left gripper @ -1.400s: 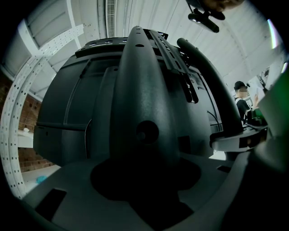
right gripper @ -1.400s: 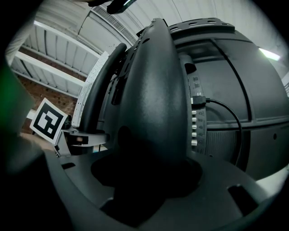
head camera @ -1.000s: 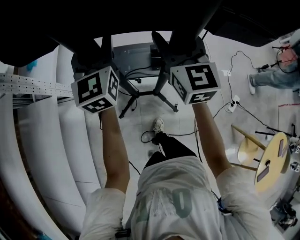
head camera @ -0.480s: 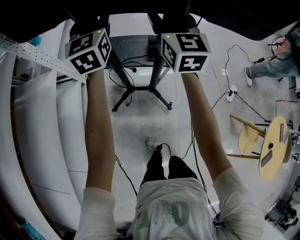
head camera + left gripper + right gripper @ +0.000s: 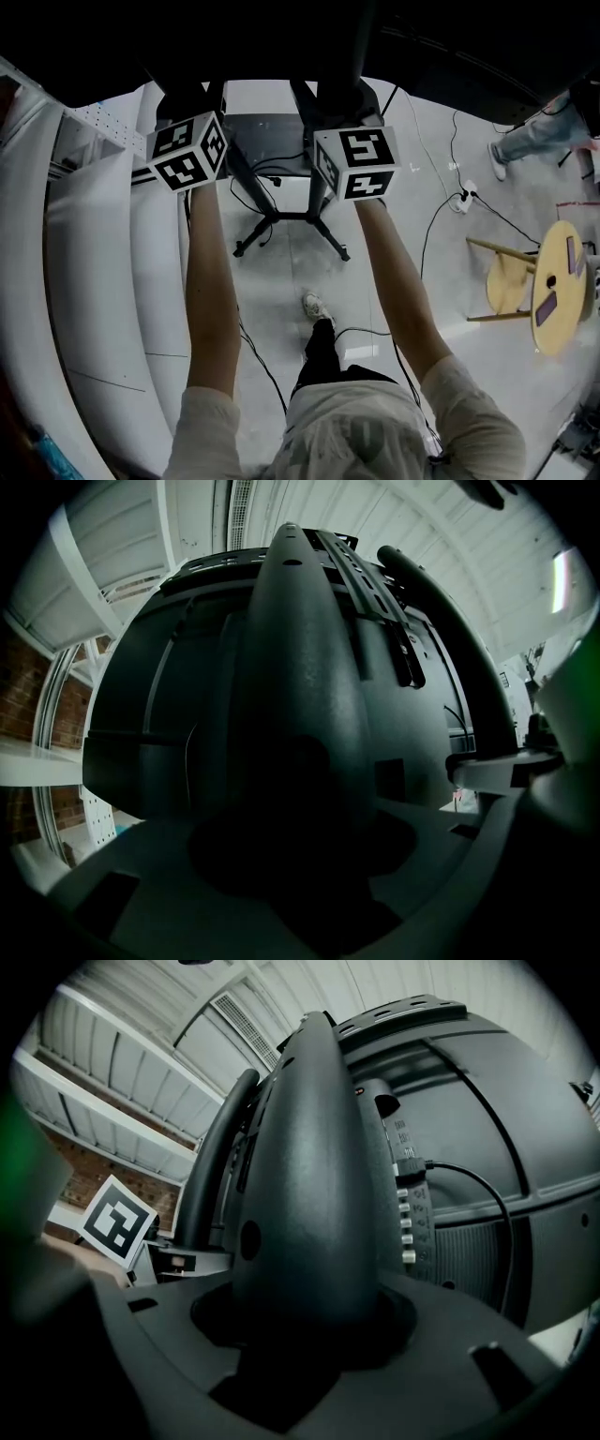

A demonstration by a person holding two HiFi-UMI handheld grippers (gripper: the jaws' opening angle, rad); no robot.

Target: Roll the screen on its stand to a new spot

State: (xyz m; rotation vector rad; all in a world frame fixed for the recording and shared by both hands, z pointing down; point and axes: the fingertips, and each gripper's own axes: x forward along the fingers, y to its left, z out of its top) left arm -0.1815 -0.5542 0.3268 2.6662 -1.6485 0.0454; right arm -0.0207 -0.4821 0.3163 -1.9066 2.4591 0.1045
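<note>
Screen [image 5: 422, 47] cropped by the top edge
Person [image 5: 530, 141] at right shows legs only; stand's [image 5: 281, 217] leg tips [image 5: 345, 255] too small to make out.

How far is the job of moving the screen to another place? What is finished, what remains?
Done: the left gripper and the right gripper each have their jaws closed on an upright bar of the stand, behind the screen. In hand: the person stands mid-step, one foot ahead, apparently pushing. Left: reaching the new spot, which these views do not show, then letting go.
</note>
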